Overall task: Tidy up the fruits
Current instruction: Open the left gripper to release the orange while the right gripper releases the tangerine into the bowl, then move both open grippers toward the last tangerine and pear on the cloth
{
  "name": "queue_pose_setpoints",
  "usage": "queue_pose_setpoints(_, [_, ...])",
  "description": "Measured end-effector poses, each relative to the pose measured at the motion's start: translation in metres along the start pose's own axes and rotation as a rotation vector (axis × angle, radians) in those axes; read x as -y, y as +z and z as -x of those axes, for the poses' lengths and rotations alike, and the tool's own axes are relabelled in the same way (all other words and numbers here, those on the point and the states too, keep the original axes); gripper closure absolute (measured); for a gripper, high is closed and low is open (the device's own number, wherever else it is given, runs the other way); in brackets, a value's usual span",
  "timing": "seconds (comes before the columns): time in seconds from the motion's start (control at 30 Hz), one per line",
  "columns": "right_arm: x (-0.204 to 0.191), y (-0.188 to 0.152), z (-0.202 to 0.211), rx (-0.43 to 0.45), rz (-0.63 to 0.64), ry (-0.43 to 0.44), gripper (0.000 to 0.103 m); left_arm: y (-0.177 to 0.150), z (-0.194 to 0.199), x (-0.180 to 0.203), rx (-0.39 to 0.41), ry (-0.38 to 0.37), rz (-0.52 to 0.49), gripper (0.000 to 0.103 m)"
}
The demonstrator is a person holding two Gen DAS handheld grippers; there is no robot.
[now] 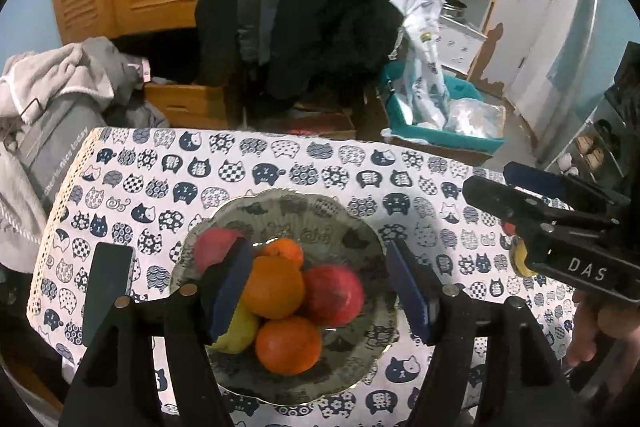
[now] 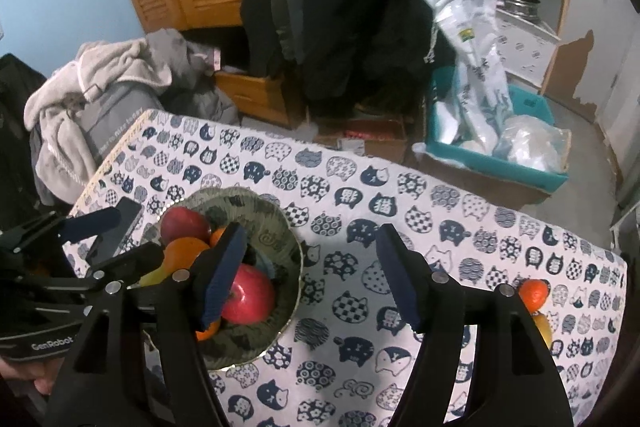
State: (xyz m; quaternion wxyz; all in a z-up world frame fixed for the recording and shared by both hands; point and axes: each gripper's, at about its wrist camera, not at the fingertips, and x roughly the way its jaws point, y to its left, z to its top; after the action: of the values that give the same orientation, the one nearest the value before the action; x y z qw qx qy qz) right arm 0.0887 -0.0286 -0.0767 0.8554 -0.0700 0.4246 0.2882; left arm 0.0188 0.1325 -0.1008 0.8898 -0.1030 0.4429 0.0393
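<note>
Both sets of fingers spread, empty: left gripper (image 1: 320, 291) above the fruit bowl (image 1: 360, 239) at lower centre, right gripper (image 2: 308, 275) over the cat-print bench (image 2: 440, 187); tangerine (image 2: 534, 293) lower right.

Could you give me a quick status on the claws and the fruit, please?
Left claw open, empty, above the bowl. Right claw open, empty, beside it. Orange remains at table edge. Nothing blocking.

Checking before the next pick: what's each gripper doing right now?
Left gripper: open, holding nothing, above the bowl.
Right gripper: open, holding nothing.
</note>
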Motion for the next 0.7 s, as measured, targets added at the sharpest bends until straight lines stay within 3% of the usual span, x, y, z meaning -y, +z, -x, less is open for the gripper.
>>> queue_pose_setpoints(0.33, [0.018, -0.006, 0.036, 0.063, -0.004, -0.049, 0.023, 0.005, 0.012, 0.032, 0.029, -0.034, -0.045, 0.023])
queue_pose_setpoints(0.7, [0.058, -0.023, 0.07, 0.095, -0.06, -0.098, 0.02, 0.009, 0.012, 0.077, 0.031, -0.056, -0.121, 0.023])
